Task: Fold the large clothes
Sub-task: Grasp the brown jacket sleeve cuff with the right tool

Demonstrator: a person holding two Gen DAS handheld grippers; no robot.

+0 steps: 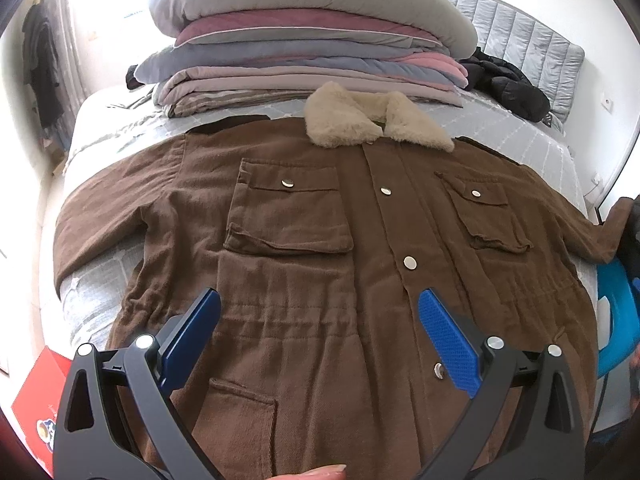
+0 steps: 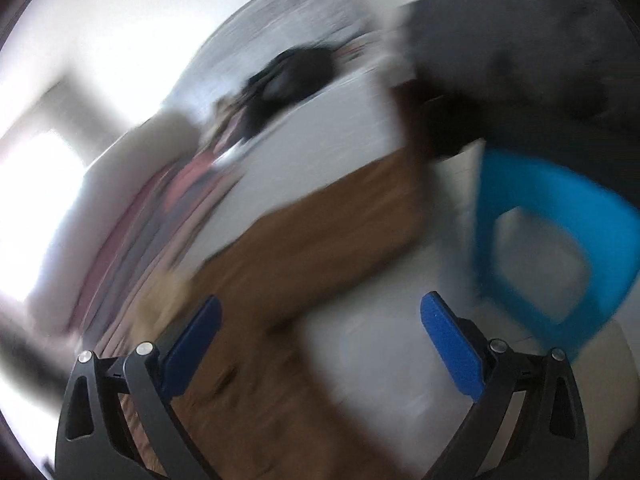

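- Left gripper [image 1: 319,316]: blue-padded fingers spread wide, nothing between them; it hovers above the lower front of the brown cotton jacket [image 1: 320,264].
- Brown cotton jacket: lies face up and spread flat on the grey quilted bed [image 1: 532,156], directly ahead of and beneath the left gripper. Placket with silver snap buttons [image 1: 410,262] closed; cream fleece collar [image 1: 376,122] at the far end; one sleeve extends to each side.
- Right gripper [image 2: 320,320]: jaws equally wide apart, holding nothing. Its view is heavily motion-blurred; the jacket's right sleeve [image 2: 320,236] appears ahead of it, a blue plastic chair [image 2: 560,240] to its right.
- Step in hand (judgement): folding has not begun; the first fold is likely a sleeve brought across the chest.
- Procedure advice: grip the sleeve near the cuff, pinching one layer only; lift low and lay it across the flap pockets [image 1: 288,212] without dragging the body. Keep the hem square.
- Containers: none in view. The flap pockets lie flat; contents cannot be determined.
- Stack of folded grey and pink quilts [image 1: 304,52]: beyond the collar, well clear of the working area.
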